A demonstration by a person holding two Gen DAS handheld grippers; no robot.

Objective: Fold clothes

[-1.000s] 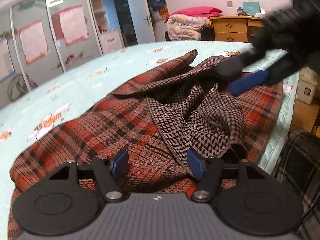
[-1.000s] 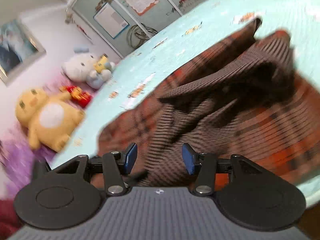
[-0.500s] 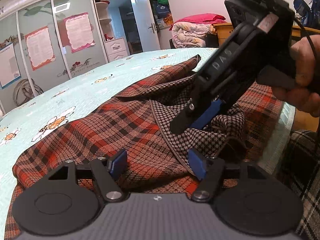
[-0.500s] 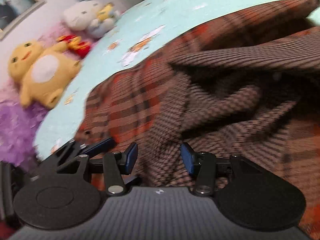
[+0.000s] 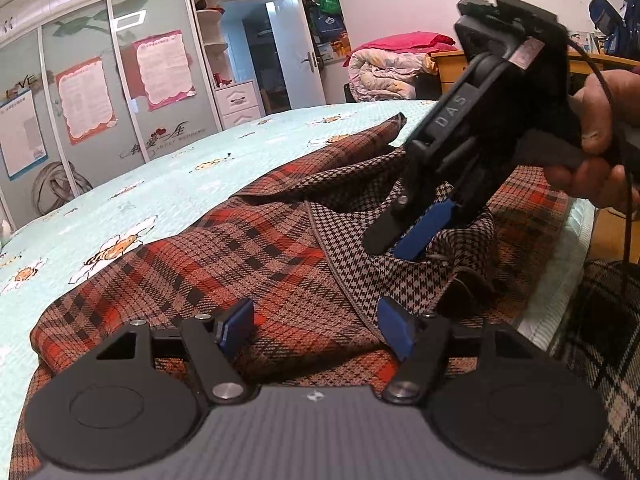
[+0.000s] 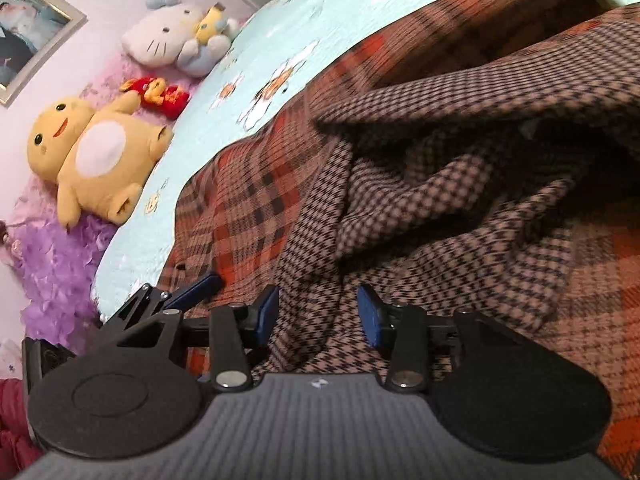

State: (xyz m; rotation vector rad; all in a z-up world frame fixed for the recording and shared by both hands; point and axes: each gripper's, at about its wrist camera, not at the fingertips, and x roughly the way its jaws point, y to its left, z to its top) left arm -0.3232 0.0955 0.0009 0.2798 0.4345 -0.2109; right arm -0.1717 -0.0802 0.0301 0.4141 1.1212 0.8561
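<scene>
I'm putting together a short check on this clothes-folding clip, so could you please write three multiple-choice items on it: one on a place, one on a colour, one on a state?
1. Where does the plaid garment lie?
A. On the light blue bedspread
B. On the wooden dresser
C. On the floor

2. What colour are the pads of the left tongs?
A. Red
B. Blue
C. Yellow

3. How do the right tongs stand?
A. Clamped on a stuffed toy
B. Out of view
C. Apart over the houndstooth lining, gripping nothing

Answers:
1 A, the bedspread shows around the garment's edges.
2 B, both pads are plainly blue.
3 C, a clear gap lies between the pads; the jaws have just been closing, with fabric below them but not pinched.
</scene>
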